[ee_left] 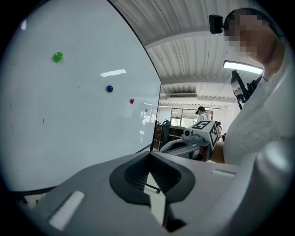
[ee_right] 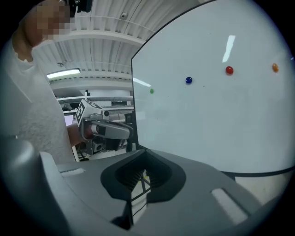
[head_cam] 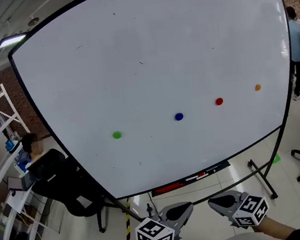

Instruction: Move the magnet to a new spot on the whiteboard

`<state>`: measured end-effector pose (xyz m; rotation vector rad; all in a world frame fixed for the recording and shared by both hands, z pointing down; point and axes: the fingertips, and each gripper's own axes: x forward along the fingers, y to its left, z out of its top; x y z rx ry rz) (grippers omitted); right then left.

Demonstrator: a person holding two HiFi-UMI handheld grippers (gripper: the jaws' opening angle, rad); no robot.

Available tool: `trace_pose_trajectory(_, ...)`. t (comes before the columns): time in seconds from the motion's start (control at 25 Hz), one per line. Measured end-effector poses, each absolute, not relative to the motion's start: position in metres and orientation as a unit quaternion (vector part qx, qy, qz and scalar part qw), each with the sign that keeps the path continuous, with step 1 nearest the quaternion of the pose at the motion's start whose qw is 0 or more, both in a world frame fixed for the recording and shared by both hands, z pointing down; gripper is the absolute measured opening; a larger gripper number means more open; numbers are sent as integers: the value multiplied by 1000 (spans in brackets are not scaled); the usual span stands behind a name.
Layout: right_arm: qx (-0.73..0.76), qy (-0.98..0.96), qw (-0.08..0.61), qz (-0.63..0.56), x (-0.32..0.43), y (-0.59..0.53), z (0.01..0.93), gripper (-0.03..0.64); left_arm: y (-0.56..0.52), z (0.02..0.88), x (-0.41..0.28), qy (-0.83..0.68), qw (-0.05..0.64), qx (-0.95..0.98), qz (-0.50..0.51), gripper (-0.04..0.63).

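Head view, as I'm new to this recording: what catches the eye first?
A big whiteboard fills the view, bearing a rising row: green magnet, blue magnet, red magnet, orange magnet. At the bottom edge, the left gripper and right gripper hang empty, jaws together.

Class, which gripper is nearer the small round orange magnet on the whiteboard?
Right. The right gripper hangs below and left of the small round orange magnet; the left gripper is farther left.
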<state>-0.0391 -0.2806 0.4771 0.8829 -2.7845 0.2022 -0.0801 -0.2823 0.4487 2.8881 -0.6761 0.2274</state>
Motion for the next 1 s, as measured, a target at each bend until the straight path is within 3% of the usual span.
trace_pose_trajectory(0.44, 322, -935, 148, 25, -40, -352, 484, 3, -347, 454, -83, -206, 87, 972, 77, -18)
trace_pose_trajectory(0.8, 365, -878, 182, -250, -34, -419, 378, 8, -363, 443, -81, -227, 73, 968, 78, -18)
trace_pose_trajectory(1.0, 401, -822, 176, -365, -43, -462, 318, 96, -366, 444, -87, -243, 72, 964, 83, -18)
